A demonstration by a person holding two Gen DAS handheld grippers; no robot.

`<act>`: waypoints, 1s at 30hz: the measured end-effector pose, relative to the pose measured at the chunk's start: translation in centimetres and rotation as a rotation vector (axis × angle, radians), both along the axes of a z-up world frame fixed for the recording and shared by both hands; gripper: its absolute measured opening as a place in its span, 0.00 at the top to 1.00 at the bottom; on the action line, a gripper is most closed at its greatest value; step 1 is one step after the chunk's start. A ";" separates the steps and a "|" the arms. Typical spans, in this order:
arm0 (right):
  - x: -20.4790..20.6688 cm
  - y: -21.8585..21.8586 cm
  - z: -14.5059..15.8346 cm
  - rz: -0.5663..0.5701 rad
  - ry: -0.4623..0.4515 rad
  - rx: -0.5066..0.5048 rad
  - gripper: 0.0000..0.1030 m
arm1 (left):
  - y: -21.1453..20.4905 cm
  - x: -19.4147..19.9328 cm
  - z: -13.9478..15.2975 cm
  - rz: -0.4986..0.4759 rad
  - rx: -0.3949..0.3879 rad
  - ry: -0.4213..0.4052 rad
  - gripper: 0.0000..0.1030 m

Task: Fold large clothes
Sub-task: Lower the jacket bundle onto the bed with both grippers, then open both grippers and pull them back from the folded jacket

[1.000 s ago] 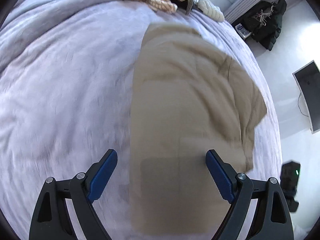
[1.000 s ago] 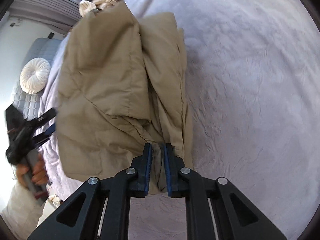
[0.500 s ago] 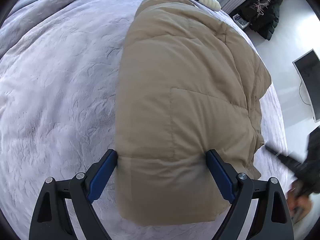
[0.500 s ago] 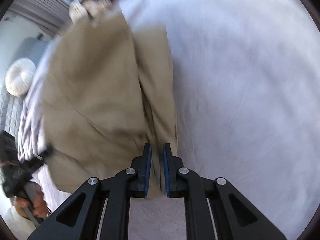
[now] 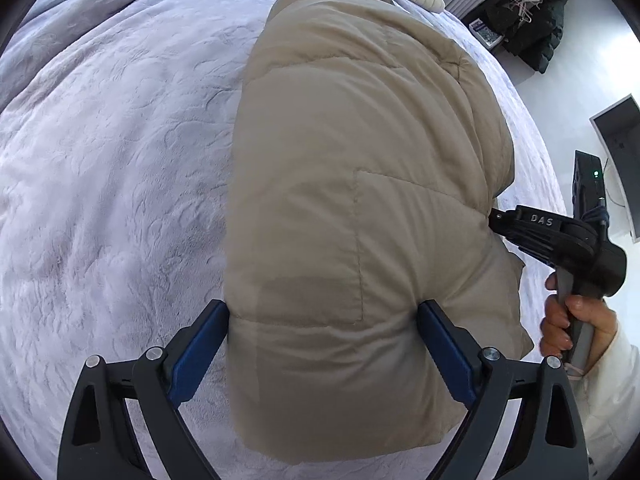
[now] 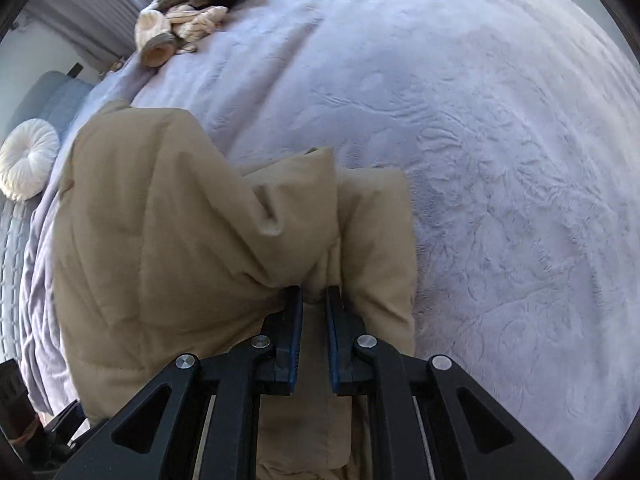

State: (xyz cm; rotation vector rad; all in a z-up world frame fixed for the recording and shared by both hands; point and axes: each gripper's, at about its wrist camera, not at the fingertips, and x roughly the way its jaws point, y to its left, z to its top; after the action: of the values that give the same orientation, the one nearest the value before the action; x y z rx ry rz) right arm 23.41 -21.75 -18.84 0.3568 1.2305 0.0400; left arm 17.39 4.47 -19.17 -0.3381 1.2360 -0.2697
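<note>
A tan padded jacket (image 5: 360, 200) lies folded lengthwise on a lavender bed cover (image 5: 112, 168). My left gripper (image 5: 324, 312) is open, its blue pads (image 5: 444, 344) on either side of the jacket's near end, pressing against the puffy fabric. My right gripper (image 6: 314, 300) is shut on a bunched fold of the jacket (image 6: 180, 248) at its side edge. In the left wrist view the right gripper (image 5: 496, 216) shows at the jacket's right side, held by a hand (image 5: 560, 320).
A pile of striped cream clothes (image 6: 188, 16) lies at the far end of the bed. A round white cushion (image 6: 26, 158) sits beside the bed. Dark coats (image 5: 524, 20) hang and a monitor (image 5: 620, 152) stands by the wall.
The left gripper moved in so its pads now flank the jacket's near end. The right gripper, still shut on the jacket's edge, carried it across and now sits close beside the jacket.
</note>
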 end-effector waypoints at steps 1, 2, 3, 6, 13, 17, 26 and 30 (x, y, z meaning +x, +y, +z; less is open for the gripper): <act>0.1 -0.3 -0.1 -0.003 0.009 0.008 0.90 | 0.0 0.0 0.0 0.002 0.004 0.005 0.07; 0.0 -0.5 0.1 -0.008 0.018 0.013 0.90 | -0.1 0.0 0.1 0.003 0.011 0.007 0.07; -0.3 -0.6 0.4 -0.010 0.022 0.013 0.90 | -0.1 0.0 0.2 0.003 0.019 0.008 0.07; -1.0 -0.9 1.7 -0.020 0.025 0.010 0.88 | -0.2 0.0 0.3 0.003 0.036 0.012 0.07; -6.7 -1.1 5.3 -0.027 0.036 0.027 0.86 | -0.5 -0.2 0.7 0.012 0.057 0.019 0.07; -9.5 -0.6 6.0 -0.026 0.077 0.044 0.86 | -0.7 -0.6 1.1 0.017 0.066 0.024 0.07; -13.7 0.9 6.7 -0.024 0.114 0.065 0.86 | -0.6 -2.4 3.2 0.003 0.102 0.019 0.07; -14.5 1.2 7.3 -0.028 0.114 0.071 0.86 | -0.5 -4.1 4.6 -0.014 0.106 0.025 0.07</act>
State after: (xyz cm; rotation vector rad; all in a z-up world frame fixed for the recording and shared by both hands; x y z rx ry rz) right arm 8.91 -20.53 -11.55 0.4437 1.3387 0.0396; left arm 13.33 3.98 -14.61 -0.2422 1.2724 -0.2111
